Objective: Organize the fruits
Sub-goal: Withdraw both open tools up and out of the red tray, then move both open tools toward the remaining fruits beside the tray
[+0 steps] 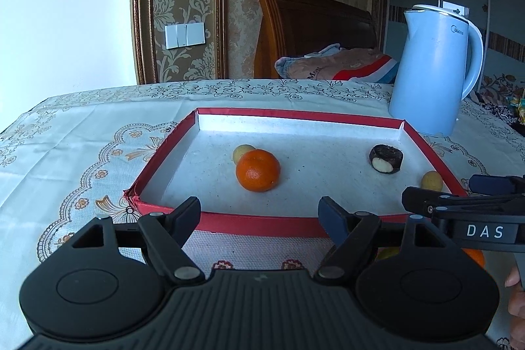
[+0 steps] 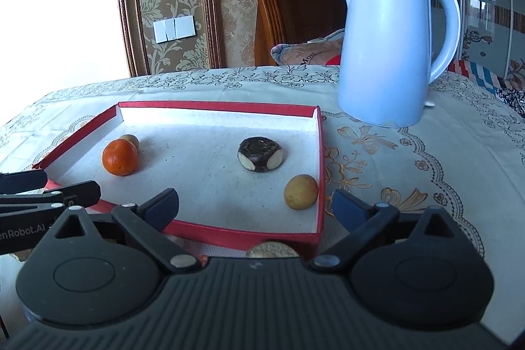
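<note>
A shallow red-rimmed tray [image 1: 256,223] [image 2: 242,236] with a white floor holds an orange [image 1: 258,170] [image 2: 119,157], a small yellow fruit [image 1: 242,153] [image 2: 130,140] just behind it, a dark peeled-edged fruit [image 1: 386,159] [image 2: 261,154] and a second yellow fruit [image 1: 431,180] [image 2: 301,191] near the right wall. My left gripper [image 1: 259,214] is open and empty, hovering at the tray's near rim. My right gripper [image 2: 254,202] is open and empty at the tray's near right corner. Another fruit [image 2: 271,250] lies before the tray, partly hidden, and an orange [image 1: 475,256] shows under the right gripper.
A light-blue Midea kettle [image 1: 434,71] [image 2: 388,45] stands on the tablecloth behind the tray's right corner. The patterned cloth [image 1: 82,136] [image 2: 410,159] covers the table. A bed headboard and pillow lie beyond the table's far edge.
</note>
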`<action>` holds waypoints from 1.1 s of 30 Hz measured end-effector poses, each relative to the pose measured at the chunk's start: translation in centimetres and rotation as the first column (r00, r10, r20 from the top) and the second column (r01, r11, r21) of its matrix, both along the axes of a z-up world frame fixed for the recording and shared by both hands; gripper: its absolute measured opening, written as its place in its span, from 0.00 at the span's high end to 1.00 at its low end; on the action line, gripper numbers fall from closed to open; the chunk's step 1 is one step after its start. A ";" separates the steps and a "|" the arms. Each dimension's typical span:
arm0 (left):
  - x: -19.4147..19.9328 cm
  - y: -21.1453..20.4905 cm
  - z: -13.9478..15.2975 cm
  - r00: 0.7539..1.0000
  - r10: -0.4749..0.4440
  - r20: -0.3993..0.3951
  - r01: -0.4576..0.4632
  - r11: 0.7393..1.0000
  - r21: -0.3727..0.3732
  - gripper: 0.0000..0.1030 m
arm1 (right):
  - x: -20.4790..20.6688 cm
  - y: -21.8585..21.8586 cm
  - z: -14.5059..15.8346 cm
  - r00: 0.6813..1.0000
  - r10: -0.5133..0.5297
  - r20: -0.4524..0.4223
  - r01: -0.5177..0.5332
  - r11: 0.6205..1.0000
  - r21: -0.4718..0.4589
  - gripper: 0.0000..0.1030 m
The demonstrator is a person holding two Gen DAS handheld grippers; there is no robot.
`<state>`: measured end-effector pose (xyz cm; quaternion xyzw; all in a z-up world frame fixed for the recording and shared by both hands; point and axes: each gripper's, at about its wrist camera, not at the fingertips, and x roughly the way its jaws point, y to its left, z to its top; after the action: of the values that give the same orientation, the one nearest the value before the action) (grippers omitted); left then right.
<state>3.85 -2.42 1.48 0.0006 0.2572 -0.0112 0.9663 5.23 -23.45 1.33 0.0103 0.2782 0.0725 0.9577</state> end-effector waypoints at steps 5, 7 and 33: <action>-0.6 0.1 -0.1 1.000 -0.009 -0.002 0.009 1.000 -0.007 0.23 | -1.4 -0.2 -0.1 1.000 0.015 0.007 -0.015 1.000 0.003 0.03; -0.7 0.2 -0.1 1.000 -0.013 -0.001 0.013 1.000 -0.010 0.23 | -2.0 -0.5 -0.3 1.000 0.016 0.009 -0.016 1.000 0.006 0.02; -2.1 -3.1 -1.6 0.984 -0.173 -0.032 0.176 0.974 0.142 0.17 | -2.4 -2.0 0.0 1.000 -0.023 0.014 0.022 0.998 0.058 0.02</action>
<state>1.74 -5.56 -0.16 0.0930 0.2658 -0.0775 0.9564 2.78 -25.44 1.33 0.0406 0.2691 0.0697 0.9597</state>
